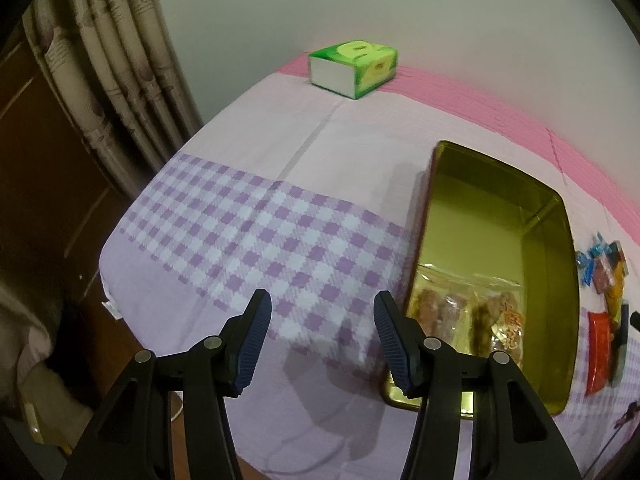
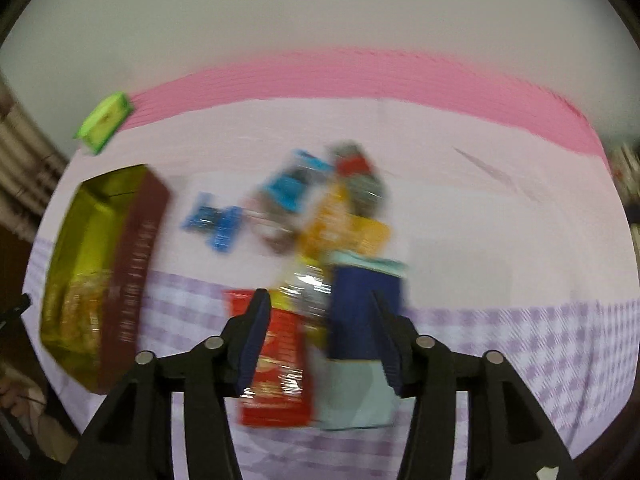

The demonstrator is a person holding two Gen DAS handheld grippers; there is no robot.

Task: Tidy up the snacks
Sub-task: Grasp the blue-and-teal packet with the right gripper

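The gold tin point(image 1: 496, 216) lies open on the bed point(image 1: 248, 184), near the bed's front edge. Clear-wrapped snack packs point(image 1: 468, 308) occupy the tin's near end; its far end is bare. Loose snacks point(image 2: 320, 240) lie in a cluster just beside the tin on its right: a red packet point(image 2: 280, 360), a dark blue packet point(image 2: 360, 312), an orange packet point(image 2: 344, 236) and small blue wrapped pieces point(image 2: 216, 220). The right-wrist view is blurred.

A green tissue box point(image 1: 354, 68) sits at the bed's far edge, against the wall.

The left claw point(image 1: 322, 338) is open and empty, over the checked sheet left of the tin. The right claw point(image 2: 318, 340) is open above the red and dark blue packets, gripping nothing.
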